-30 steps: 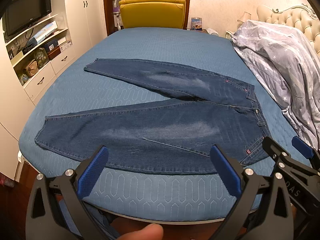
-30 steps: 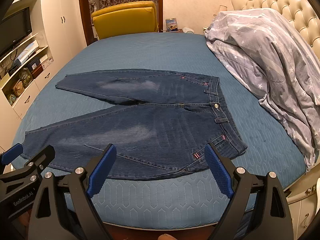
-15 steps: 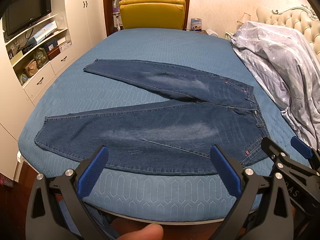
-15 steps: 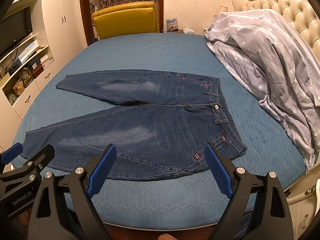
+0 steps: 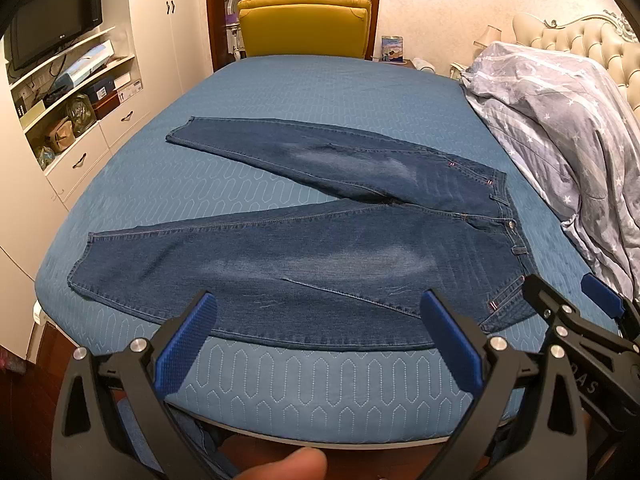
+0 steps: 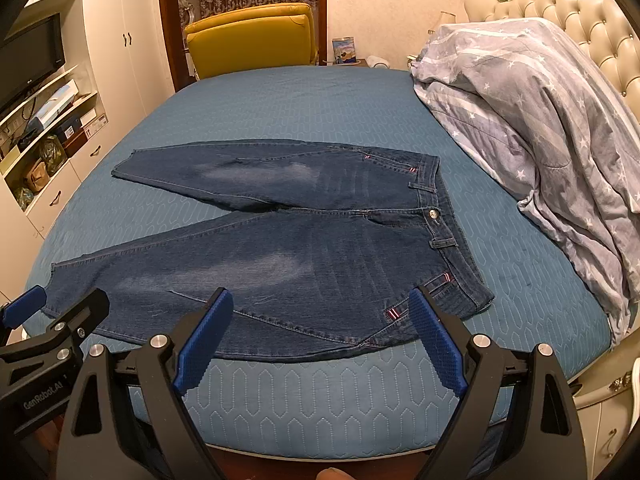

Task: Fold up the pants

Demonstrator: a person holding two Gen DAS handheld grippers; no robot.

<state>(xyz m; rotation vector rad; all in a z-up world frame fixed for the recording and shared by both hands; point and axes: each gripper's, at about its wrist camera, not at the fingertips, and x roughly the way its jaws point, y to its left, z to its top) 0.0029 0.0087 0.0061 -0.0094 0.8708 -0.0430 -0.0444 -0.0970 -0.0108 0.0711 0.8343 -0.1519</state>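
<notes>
left wrist view: the left tool (image 5: 316, 312) hovers with its blue pads wide apart and nothing between them. just ahead of it the pants (image 5: 320, 248) lie flat on the blue bed (image 5: 320, 92), legs spread in a v toward the tool's left, waistband to its right. the right tool (image 5: 576, 300) shows at the right edge, near the waistband.

right wrist view: the right tool (image 6: 320, 312) is also spread apart and empty, just short of the pants (image 6: 300, 240); the waistband lies ahead to its right. a grey star-print duvet (image 6: 540, 112) is heaped farther right, a yellow chair (image 6: 252, 40) beyond the bed (image 6: 304, 100).
</notes>
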